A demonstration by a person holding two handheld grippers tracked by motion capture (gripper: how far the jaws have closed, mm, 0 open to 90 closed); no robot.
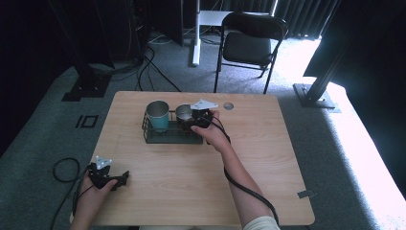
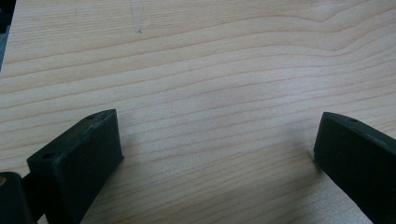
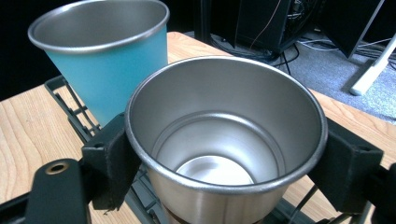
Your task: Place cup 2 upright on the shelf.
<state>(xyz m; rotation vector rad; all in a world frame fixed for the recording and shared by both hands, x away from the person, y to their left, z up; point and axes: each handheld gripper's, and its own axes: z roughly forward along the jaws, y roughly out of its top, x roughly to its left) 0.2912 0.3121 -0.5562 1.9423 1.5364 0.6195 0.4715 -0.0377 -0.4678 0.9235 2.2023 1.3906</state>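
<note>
A dark green wire rack stands at the back middle of the wooden table. In its left part is a teal cup with a steel inside, upright. Beside it a bare steel cup sits upright over the rack, and my right gripper is shut on it, one jaw on each side of its wall below the rim. My left gripper rests low over the table's front left corner, open, with bare wood between its jaws.
A round grommet is set in the table behind the rack. A black folding chair and a white desk leg stand beyond the far edge. Cables lie on the grey carpet at the left.
</note>
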